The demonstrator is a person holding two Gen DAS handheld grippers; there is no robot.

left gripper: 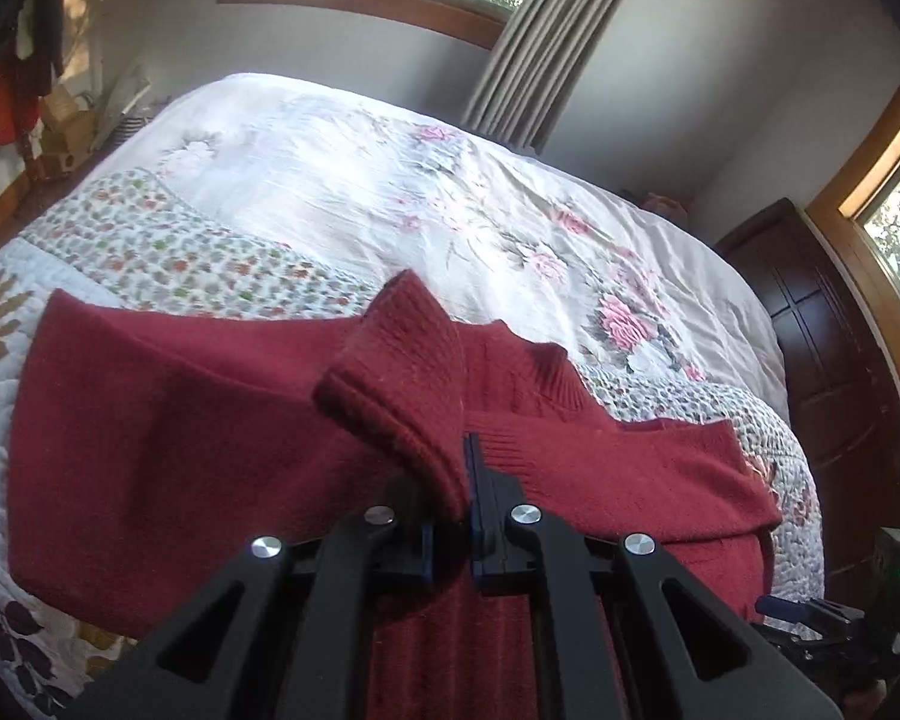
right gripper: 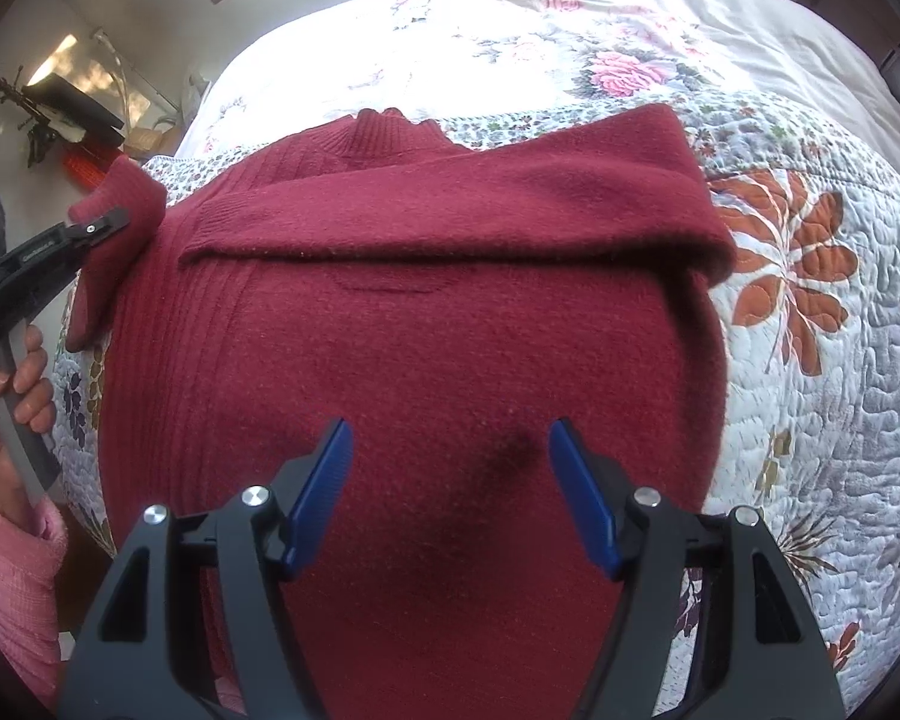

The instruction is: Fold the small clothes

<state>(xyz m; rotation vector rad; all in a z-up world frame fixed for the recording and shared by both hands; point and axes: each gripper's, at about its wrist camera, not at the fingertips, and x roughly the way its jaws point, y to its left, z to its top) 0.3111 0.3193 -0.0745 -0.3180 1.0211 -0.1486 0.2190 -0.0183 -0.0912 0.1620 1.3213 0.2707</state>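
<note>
On quilted floral bedspread (right gripper: 810, 324): dark red knit sweater (right gripper: 414, 330), fuzzy w/ ribbed collar, one sleeve folded across chest. Left gripper (left gripper: 465, 480) fingers clamped on ribbed cuff (left gripper: 402, 384), lifted. Right gripper (right gripper: 450, 456) blue pads apart over sweater body. Small white lettering on left gripper, unreadable.

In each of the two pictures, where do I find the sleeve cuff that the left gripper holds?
Left wrist view: the sleeve cuff is in the centre, raised above the red sweater, clamped in the left gripper.
Right wrist view: the cuff is at the far left edge, with the left gripper shut on it.
Shared landmark: the sweater's ribbed collar, at the sweater's far edge in both views.
</note>
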